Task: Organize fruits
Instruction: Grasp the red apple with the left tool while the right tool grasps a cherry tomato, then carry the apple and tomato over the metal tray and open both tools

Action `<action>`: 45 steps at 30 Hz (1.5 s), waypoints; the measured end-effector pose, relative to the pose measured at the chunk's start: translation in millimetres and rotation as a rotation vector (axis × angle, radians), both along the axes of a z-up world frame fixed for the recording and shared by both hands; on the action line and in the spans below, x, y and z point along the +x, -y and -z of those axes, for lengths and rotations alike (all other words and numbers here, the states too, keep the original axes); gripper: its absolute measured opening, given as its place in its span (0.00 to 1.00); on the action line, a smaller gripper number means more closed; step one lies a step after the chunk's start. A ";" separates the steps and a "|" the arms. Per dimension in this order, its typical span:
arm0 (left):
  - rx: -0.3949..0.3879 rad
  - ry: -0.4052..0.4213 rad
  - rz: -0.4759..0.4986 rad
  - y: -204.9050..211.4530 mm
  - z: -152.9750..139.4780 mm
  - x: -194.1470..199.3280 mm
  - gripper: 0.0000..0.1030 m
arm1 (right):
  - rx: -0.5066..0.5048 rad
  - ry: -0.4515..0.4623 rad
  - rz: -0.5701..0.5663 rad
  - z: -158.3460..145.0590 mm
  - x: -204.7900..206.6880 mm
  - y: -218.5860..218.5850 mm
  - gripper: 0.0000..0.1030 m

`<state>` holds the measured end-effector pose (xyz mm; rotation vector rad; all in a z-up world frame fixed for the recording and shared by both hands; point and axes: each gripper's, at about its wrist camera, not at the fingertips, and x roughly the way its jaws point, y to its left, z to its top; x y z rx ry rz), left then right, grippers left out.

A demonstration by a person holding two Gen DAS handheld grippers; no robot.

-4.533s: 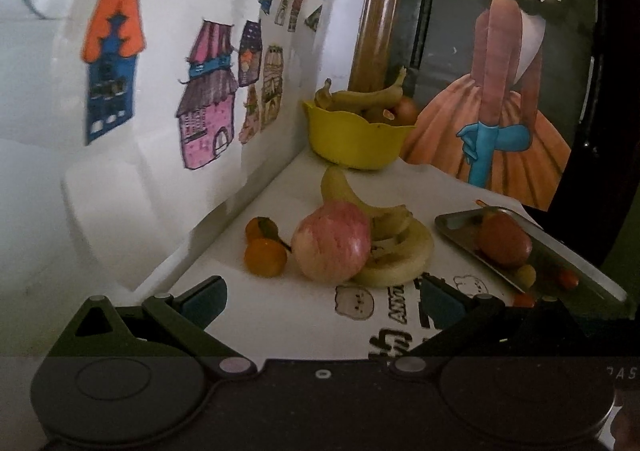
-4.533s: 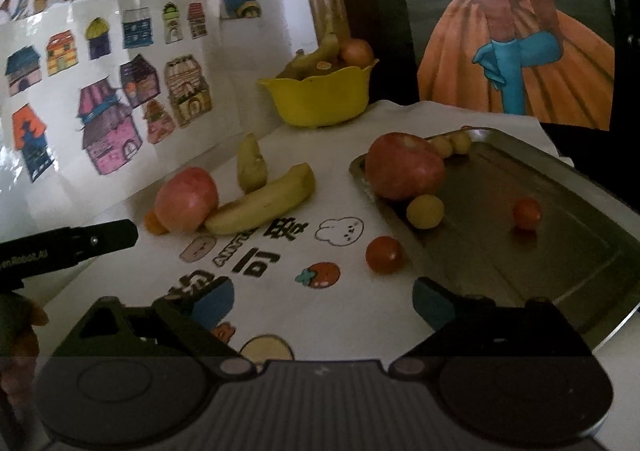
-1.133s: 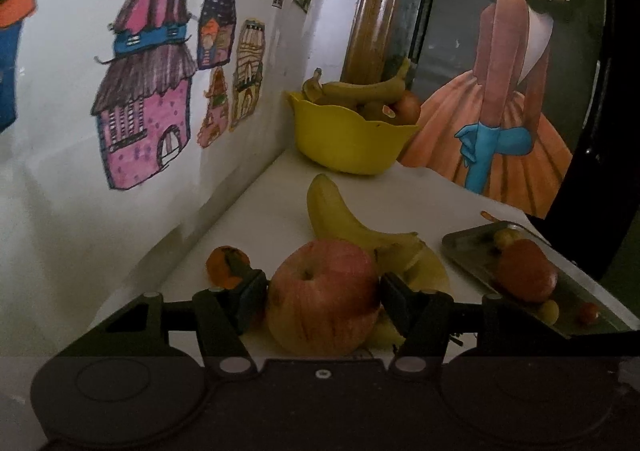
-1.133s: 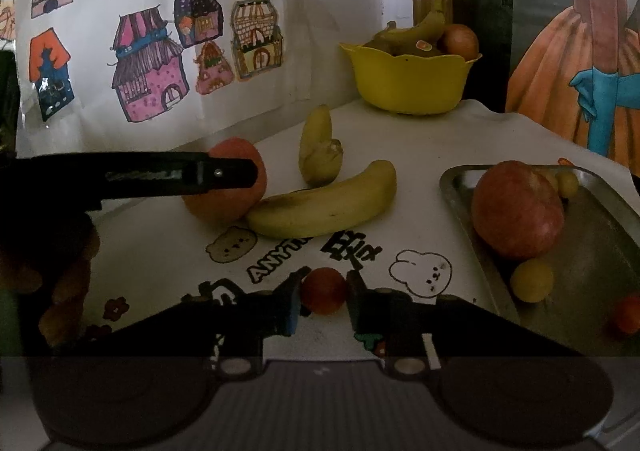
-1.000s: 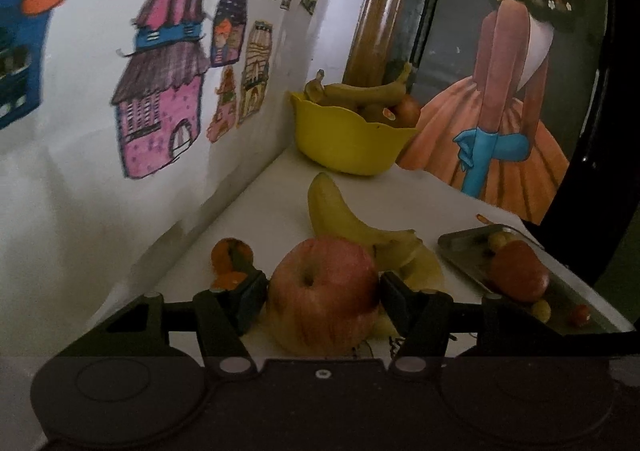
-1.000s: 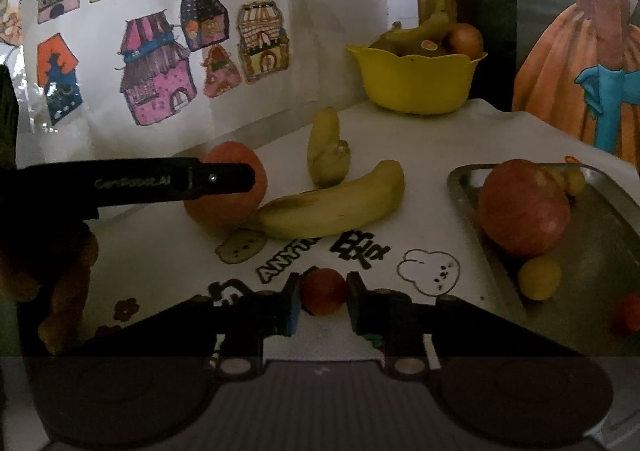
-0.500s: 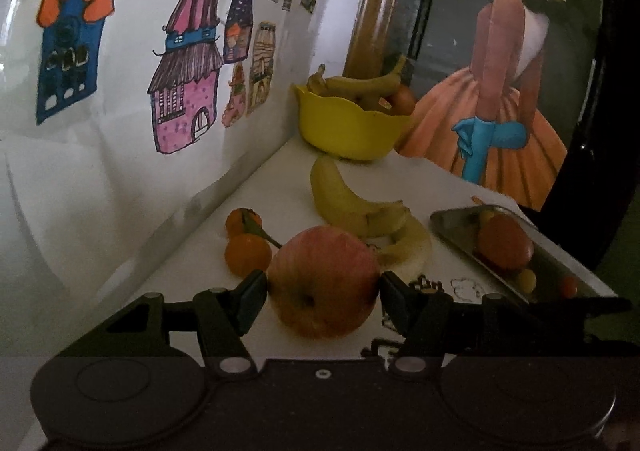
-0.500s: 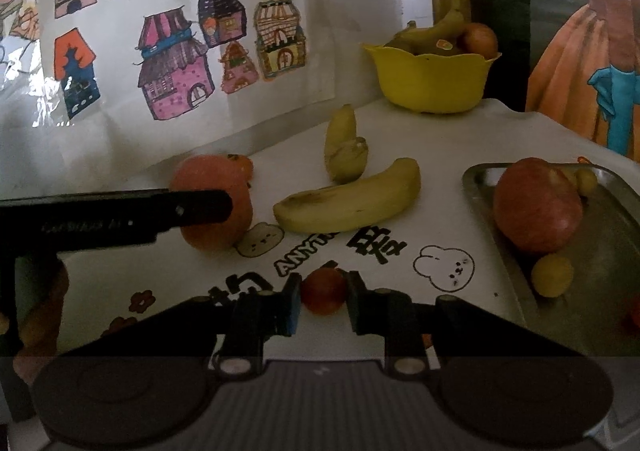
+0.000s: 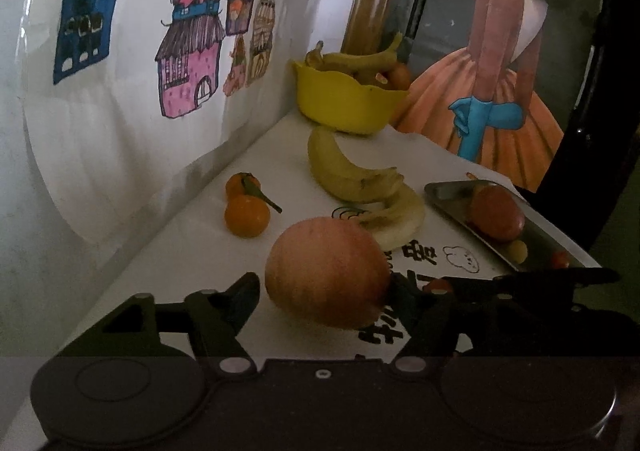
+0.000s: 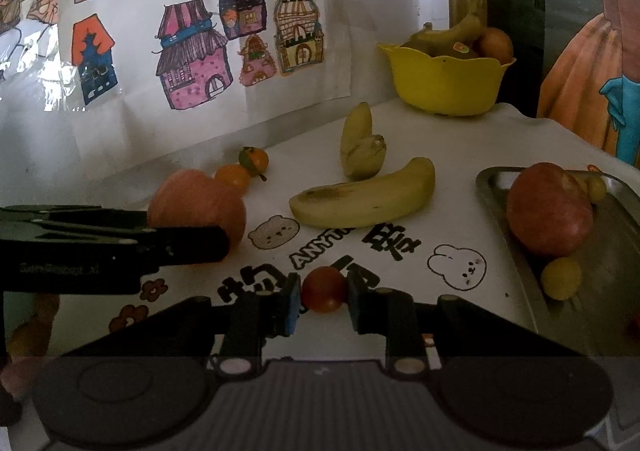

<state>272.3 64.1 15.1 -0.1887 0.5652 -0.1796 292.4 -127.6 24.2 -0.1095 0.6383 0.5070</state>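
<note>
Right tongs (image 10: 322, 309): clamped on cherry tomato (image 10: 323, 288), low over printed surface (image 10: 460, 139). Left tongs (image 9: 320, 297): just widened, pads clear of red apple (image 9: 326, 273) resting between them on surface. Beyond: two tangerines (image 9: 247, 215), two bananas (image 10: 364, 193), steel tray (image 10: 624, 219), yellow bowl (image 10: 444, 81).

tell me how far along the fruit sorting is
Done: one apple and some small fruits lie in the tray. In hand: the right gripper pinches a tomato; the left gripper has just opened around the other apple. Left: two bananas and two oranges on the table.
</note>
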 end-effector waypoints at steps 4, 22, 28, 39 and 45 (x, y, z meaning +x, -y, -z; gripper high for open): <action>-0.015 -0.041 0.006 0.5 4.4 7.6 0.73 | -0.017 0.008 -0.008 0.1 -1.4 -1.6 0.30; 0.054 -0.042 -0.031 12.4 3.4 -9.6 0.68 | -0.042 0.023 -0.020 -0.3 -4.4 -3.7 0.26; 0.046 -0.057 -0.064 19.8 1.1 -10.5 0.68 | -0.026 0.023 -0.027 -1.1 -6.5 -1.7 0.25; 0.011 -0.016 -0.104 29.2 -13.5 -12.1 0.68 | 0.034 0.063 0.041 -12.6 -3.8 23.4 0.25; -0.001 0.012 -0.087 41.8 -27.1 -6.7 0.68 | 0.091 0.083 0.118 -21.7 2.0 48.1 0.25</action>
